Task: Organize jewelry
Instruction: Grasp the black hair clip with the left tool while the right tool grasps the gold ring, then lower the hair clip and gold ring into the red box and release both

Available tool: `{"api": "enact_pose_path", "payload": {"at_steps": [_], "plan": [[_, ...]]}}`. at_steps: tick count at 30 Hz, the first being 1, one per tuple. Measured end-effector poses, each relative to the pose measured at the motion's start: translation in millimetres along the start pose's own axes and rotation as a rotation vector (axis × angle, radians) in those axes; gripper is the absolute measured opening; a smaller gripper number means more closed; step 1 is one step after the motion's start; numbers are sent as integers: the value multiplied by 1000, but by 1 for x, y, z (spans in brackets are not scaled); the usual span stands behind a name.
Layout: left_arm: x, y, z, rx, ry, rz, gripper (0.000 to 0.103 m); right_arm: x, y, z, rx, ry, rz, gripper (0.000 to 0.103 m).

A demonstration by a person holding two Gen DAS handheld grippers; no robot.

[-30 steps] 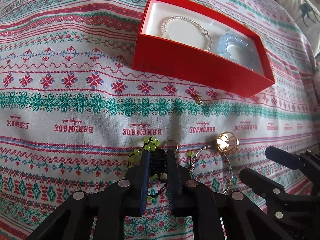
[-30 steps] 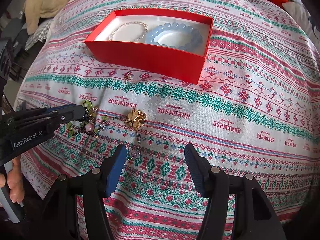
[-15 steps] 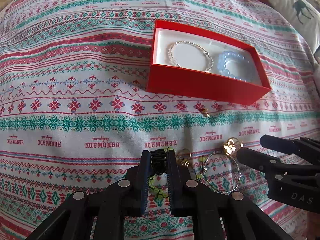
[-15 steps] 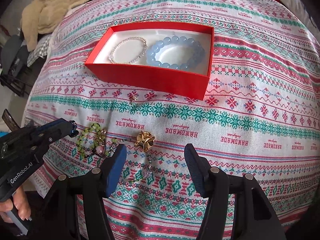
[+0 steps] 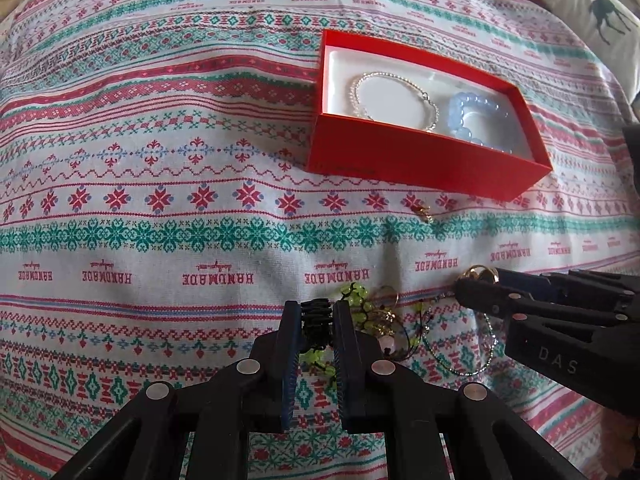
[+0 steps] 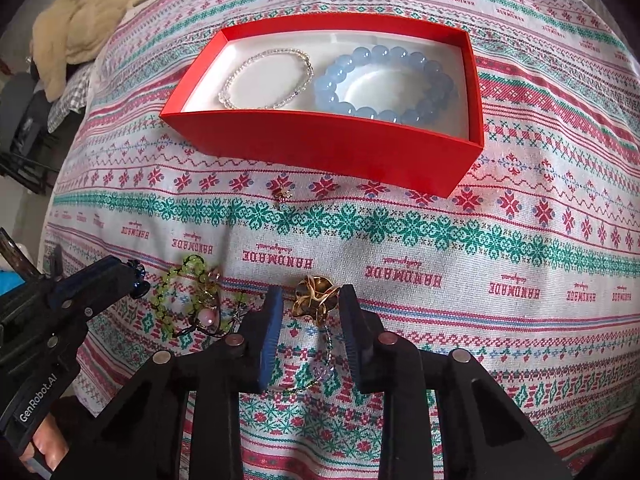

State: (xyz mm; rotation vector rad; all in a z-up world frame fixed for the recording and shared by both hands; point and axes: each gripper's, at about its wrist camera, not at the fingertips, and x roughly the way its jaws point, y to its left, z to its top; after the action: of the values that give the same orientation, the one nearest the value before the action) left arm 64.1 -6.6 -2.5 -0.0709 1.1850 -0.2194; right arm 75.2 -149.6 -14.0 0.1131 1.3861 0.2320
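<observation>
A red box point(image 5: 416, 162) point(image 6: 328, 144) holds a clear bead bracelet point(image 5: 394, 96) point(image 6: 266, 78) and a blue bead bracelet point(image 5: 478, 120) point(image 6: 384, 84). My left gripper point(image 5: 316, 316) is shut on the black knotted part of a green bead bracelet point(image 5: 354, 294) point(image 6: 188, 292) that trails onto the cloth. My right gripper point(image 6: 308, 306) is partly closed around a gold flower necklace point(image 6: 314, 298) point(image 5: 478, 274), jaws either side of the flower, apart from it. A small gold earring point(image 5: 424, 213) point(image 6: 284, 194) lies in front of the box.
All lies on a patterned cloth point(image 5: 160, 184) marked HANDMADE. A beige blanket point(image 6: 96, 8) lies beyond its far left edge. A pillow with a deer print point(image 5: 600, 16) sits at the far right.
My right gripper has moved forward and narrowed its jaws around the gold flower. My left gripper has stayed shut on the green bracelet and pulled back slightly.
</observation>
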Motion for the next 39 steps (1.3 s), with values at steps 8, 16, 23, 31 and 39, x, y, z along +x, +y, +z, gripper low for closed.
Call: {"api": "enact_pose_path", "payload": {"at_steps": [8,16,23,31,39], "plan": [[-3,4,3,-4,-5,-1,10,-2,5,1,-25,-16,-16,23],[-15,3,12,-3,-48,-14,10,-27,1,-4,-33,-76,-11,23],[-24,1,27,-24,-99,-38,10,-52,-9,2,-4,-144,14,23],[-28,-15,53,-26,-189,-117,10,-70,-19,13,31,-227,17,23],[-18,-34,74,-6,-247,-165,10,-79,-32,28,78,-287,21,23]]}}
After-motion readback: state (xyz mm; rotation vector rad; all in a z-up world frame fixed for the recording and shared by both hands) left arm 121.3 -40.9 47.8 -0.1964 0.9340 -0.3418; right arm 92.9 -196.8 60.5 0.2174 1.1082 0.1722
